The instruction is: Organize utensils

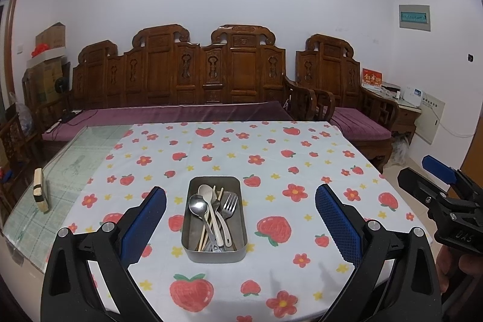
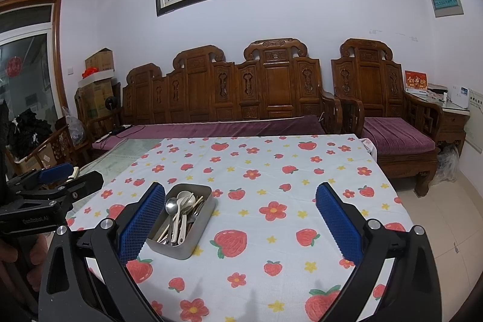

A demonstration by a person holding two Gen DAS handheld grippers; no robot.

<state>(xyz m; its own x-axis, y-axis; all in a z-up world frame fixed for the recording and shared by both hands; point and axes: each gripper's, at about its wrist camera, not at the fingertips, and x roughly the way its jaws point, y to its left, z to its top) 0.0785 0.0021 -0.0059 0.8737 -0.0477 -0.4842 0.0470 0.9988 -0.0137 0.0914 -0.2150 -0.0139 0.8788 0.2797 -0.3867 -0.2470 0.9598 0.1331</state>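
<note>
We see the utensils lying lengthwise in a metal tray on the strawberry tablecloth, heads pointing toward the sofa. Our left gripper and right gripper hover spread wide, holding nothing.

The tray is brushed metal with a dull sheen; inside it lie a polished steel spoon, a steel fork, a matt cream plastic spoon and pale wooden chopsticks. A matt printed cloth covers the worktop, whose bare glossy glass shows beside it. The left tongs and right tongs are matt black plastic with knobbly blue rubber pads. The carved bench is varnished wood.
</note>
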